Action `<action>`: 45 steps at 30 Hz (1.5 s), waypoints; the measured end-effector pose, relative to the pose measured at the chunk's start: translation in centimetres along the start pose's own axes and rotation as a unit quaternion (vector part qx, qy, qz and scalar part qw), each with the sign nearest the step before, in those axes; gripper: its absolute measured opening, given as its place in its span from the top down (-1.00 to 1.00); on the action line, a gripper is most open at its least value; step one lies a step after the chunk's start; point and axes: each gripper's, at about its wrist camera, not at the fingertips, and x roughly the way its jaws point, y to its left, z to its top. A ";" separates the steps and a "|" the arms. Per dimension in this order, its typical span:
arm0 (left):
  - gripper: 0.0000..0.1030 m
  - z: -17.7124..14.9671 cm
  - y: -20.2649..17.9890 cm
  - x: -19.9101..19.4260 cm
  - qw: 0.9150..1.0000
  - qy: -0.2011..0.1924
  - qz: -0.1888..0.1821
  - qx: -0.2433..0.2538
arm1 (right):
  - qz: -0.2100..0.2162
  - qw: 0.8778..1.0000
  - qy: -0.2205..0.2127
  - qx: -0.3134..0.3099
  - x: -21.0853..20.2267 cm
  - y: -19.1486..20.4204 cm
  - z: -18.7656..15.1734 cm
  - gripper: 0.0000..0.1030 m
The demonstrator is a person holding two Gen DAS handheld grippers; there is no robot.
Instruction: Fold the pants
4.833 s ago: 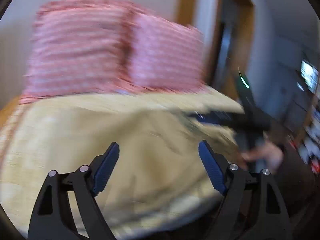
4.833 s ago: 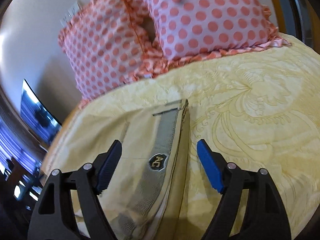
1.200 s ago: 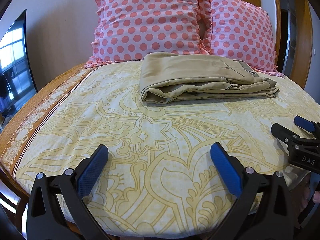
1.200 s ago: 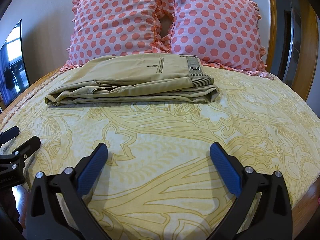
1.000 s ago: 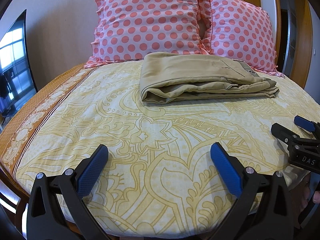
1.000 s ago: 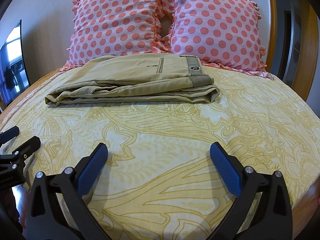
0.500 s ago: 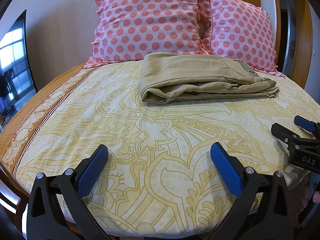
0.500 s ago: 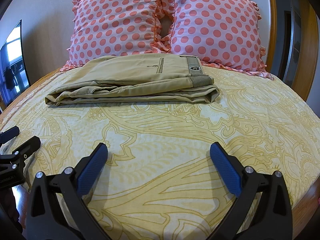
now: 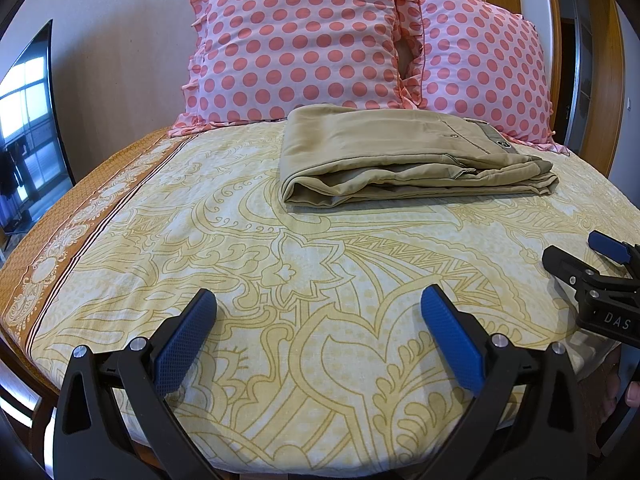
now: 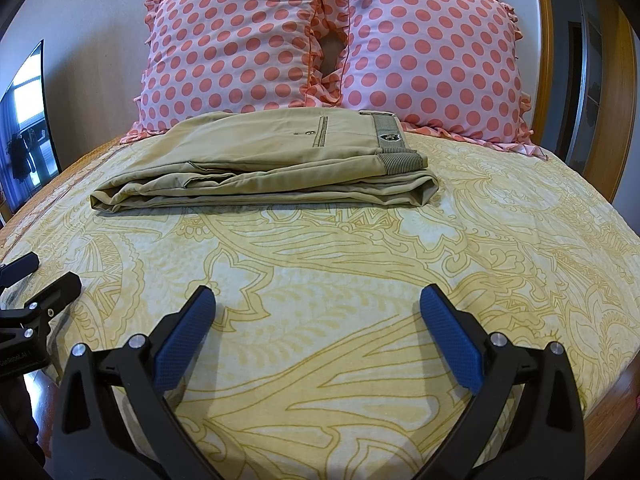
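My left gripper is spread wide, its blue pads far apart with nothing between them but the yellow patterned bedspread below. It holds nothing and touches nothing that I can make out. My right gripper is the same: jaws wide apart, empty, hovering over the near part of the bedspread.

The pants lie folded into a flat khaki bundle on the bedspread, well beyond both grippers and just in front of the two pink polka-dot pillows. From my right wrist view the pants show the waistband with its dark badge toward the right end and the folded legs layered beneath, the far edge close to the pillows.

Taking the pants as my mark, both grippers sit on the near side of them, well apart from the fabric. In the left wrist view my right gripper shows at the right edge, near the bed's rim; in the right wrist view my left gripper shows at the left edge, likewise low and near.
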 end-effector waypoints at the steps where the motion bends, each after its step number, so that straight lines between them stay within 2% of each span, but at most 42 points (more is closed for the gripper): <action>1: -0.97 0.0 0.0 0.0 1.000 0.000 0.000 0.000 | 0.000 1.000 0.000 0.000 0.0 0.0 0.0 -0.97; 45: -0.97 -0.3 0.0 0.1 1.000 -0.008 -0.009 0.004 | 0.001 1.000 -0.001 -0.001 0.0 -0.1 0.0 -0.97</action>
